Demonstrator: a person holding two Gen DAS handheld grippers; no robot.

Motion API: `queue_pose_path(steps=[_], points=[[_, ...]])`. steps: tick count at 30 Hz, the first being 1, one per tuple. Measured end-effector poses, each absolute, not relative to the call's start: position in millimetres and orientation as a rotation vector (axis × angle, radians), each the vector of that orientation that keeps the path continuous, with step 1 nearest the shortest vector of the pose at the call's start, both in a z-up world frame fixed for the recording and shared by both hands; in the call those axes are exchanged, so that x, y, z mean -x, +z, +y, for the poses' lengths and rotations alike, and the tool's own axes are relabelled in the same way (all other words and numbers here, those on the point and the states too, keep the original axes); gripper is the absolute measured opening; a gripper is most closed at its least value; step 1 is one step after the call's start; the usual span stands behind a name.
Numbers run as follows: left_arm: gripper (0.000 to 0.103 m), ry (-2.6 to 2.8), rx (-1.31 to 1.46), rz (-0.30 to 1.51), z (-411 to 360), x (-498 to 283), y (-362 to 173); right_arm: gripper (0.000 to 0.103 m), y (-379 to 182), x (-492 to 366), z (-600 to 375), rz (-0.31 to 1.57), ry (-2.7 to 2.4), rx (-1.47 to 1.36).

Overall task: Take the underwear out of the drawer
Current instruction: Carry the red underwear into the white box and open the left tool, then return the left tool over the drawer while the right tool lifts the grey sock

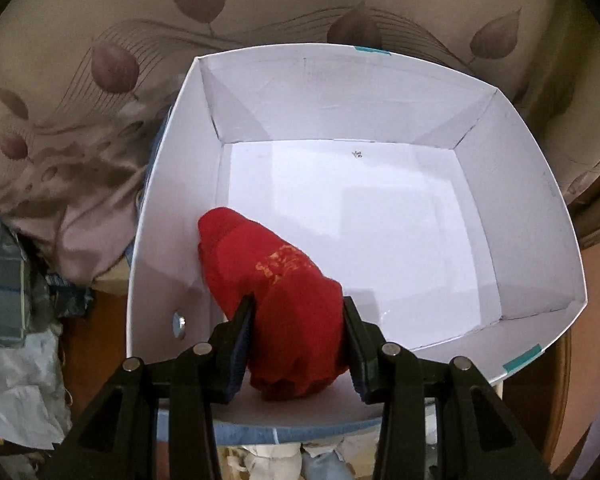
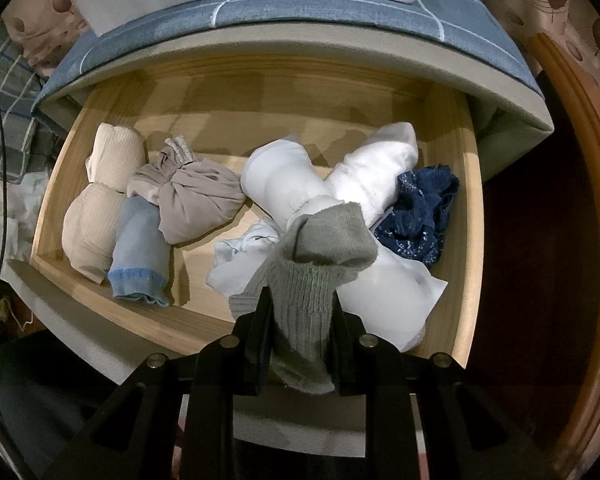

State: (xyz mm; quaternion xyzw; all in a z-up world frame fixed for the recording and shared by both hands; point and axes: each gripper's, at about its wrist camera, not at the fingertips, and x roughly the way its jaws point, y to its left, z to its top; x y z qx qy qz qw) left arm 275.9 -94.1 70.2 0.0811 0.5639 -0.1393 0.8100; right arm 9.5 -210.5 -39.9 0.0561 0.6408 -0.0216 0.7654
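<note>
Pinched in your left gripper [image 1: 298, 340], the red roll [image 1: 272, 292] hangs inside the white box [image 1: 540, 184], so release it there; your right gripper [image 2: 300, 340] clamps the grey roll [image 2: 316, 280] above the drawer [image 2: 466, 208]; carry it to the box.

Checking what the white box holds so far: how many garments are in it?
1: a red garment by the box's left wall, gripped by the left tool.

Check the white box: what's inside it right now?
Only a red rolled garment, gripped by the left gripper, near the left wall of the white box. The floor beyond is bare; under the garment is hidden.
</note>
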Motion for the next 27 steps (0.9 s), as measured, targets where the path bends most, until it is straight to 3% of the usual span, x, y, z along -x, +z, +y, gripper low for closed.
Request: queue_pose_path(steps=[13, 20, 27], points=[[0.044, -0.265, -0.136, 1.225, -90, -263, 74, 0.021, -40, -10, -210, 1.393, -0.046, -0.129], [0.058, -0.275, -0.082, 1.182, -88, -264, 87, 0.021, -41, -11, -211, 1.396, -0.041, -0.131], [0.058, -0.299, -0.061, 1.159, -79, -257, 109, 0.021, -41, -10, -210, 1.396, -0.041, -0.125]])
